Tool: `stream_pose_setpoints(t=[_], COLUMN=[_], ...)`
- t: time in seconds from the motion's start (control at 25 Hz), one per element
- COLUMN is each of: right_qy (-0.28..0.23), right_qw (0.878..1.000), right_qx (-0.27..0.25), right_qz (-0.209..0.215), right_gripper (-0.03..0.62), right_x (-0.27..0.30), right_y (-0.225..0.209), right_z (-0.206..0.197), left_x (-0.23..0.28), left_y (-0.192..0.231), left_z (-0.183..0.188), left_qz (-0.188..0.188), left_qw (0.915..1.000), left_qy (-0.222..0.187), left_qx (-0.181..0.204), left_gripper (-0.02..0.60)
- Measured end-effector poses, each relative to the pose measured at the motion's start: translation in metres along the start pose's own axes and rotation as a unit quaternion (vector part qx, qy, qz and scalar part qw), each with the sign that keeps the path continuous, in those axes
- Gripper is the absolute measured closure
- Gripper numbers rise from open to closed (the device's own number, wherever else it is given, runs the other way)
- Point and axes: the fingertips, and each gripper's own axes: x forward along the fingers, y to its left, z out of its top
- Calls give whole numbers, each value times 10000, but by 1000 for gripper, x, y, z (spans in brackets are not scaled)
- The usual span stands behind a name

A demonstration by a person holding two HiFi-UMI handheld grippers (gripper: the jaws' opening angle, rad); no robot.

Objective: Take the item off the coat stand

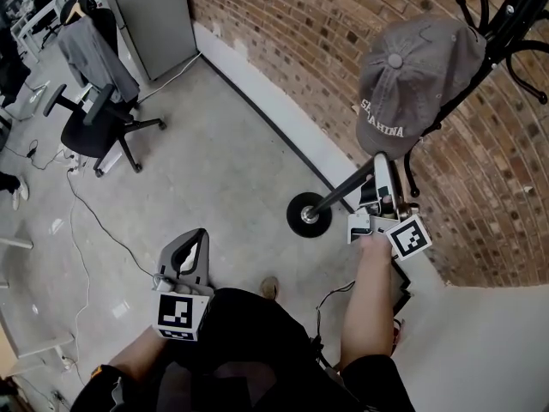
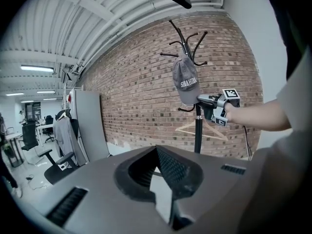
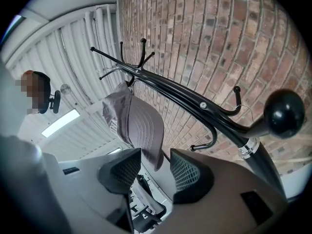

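A grey cap [image 1: 412, 84] with white lettering hangs on a hook of the black coat stand [image 1: 343, 194] by the brick wall. My right gripper [image 1: 383, 166] is raised just under the cap's brim. In the right gripper view the cap [image 3: 136, 126] hangs from the stand's arm [image 3: 195, 101], and its brim dips into the gap of my right gripper [image 3: 155, 172], which is open with neither pad pressing on it. The left gripper [image 1: 199, 237] is held low by the person's body, away from the stand. Its jaws [image 2: 157, 150] meet at the tips with nothing between them. From there the cap [image 2: 185, 84] shows far off.
The stand's round base [image 1: 309, 215] sits on the concrete floor next to the white skirting. A black office chair [image 1: 90, 127], a grey cabinet [image 1: 154, 15] and a hung grey garment [image 1: 90, 50] stand at the far left. A cable [image 1: 86, 221] trails across the floor. A wooden hanger [image 2: 185, 126] hangs lower on the stand.
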Motion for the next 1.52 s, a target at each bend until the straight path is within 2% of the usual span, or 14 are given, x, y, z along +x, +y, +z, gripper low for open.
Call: stream_pose_setpoints(t=[0.28,0.48,0.56,0.64,0.96,1.08,1.28,1.4,1.52], right_qy=[-360,-484,-344,-187,-95,-237,-148,60,384], right_qw=[9986,9930,9894,9871,9815,9741,9515,9413,9373], right_qx=[-141,-55,-95,-199,-596,-777,-1235,-1259,-985], right_qz=[367,1075,1410,1575,1818,2109,2814,3132,3322], right_gripper=[427,430,468,515,559,559,559,562,563], right_x=[-12,-26,-25,-21,-9,-1,36,57,63], right_y=[23,67,88,100,140,172,242,273,287], right_z=[20,26,21,16,23,38,56,44,8], left_x=[0,2,2,3,1,-1,-6,-8,-15], left_y=[-2,-2,-1,-2,3,6,13,20,34], left_z=[-4,-4,-3,-2,0,0,4,7,5], left_qz=[1,-29,-47,-74,-43,-10,41,141,341], left_qw=[10000,10000,10000,10000,10000,10000,9999,9996,9989], left_qy=[95,73,64,55,29,-1,-68,-124,-172], left_qx=[20,31,21,28,-29,-58,-130,-190,-289], left_gripper=[557,557,557,557,557,557,557,557,557])
